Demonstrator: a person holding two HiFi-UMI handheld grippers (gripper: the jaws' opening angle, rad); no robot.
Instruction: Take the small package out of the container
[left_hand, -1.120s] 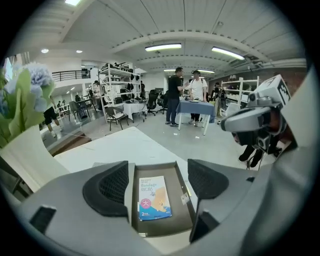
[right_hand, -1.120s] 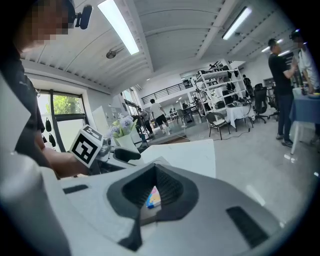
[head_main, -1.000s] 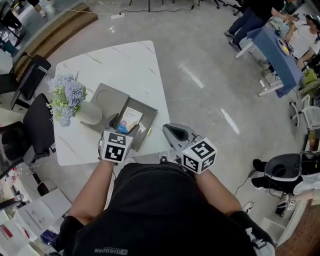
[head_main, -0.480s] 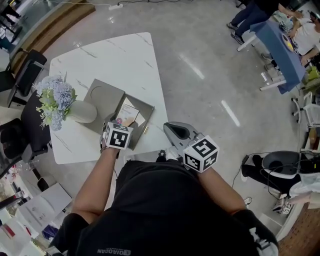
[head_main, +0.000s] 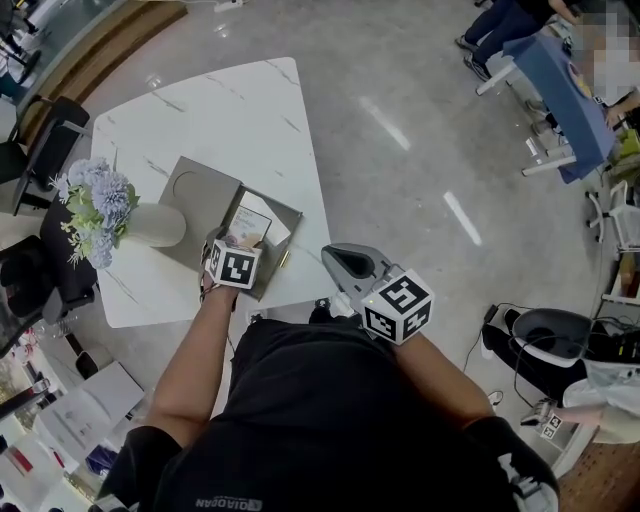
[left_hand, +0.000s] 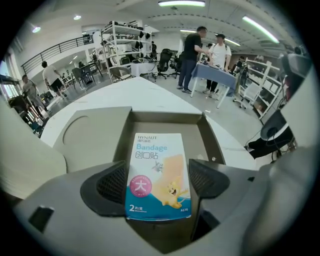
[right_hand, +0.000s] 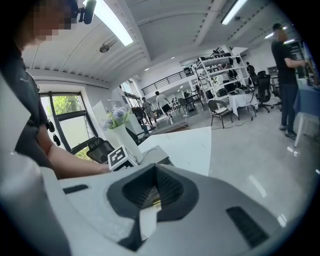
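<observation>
While you look down in the head view, your left gripper (head_main: 234, 244) sits over the open grey box (head_main: 287, 214) on the white table (head_main: 240, 120), beside the vase (head_main: 150, 225). The small package (head_main: 247, 222) lies inside the box at the gripper's tips, and your right gripper (head_main: 338, 260) hangs near your body, off the table edge. The left gripper view gives you what the head view cannot: the two pads sit against both long edges of the package, so I judge the grasp made, with the package not yet out of the box. Next, lift straight up, clear of the box walls, with a light squeeze on the thin card. In the right gripper view, those jaws are pressed together with nothing between them
</observation>
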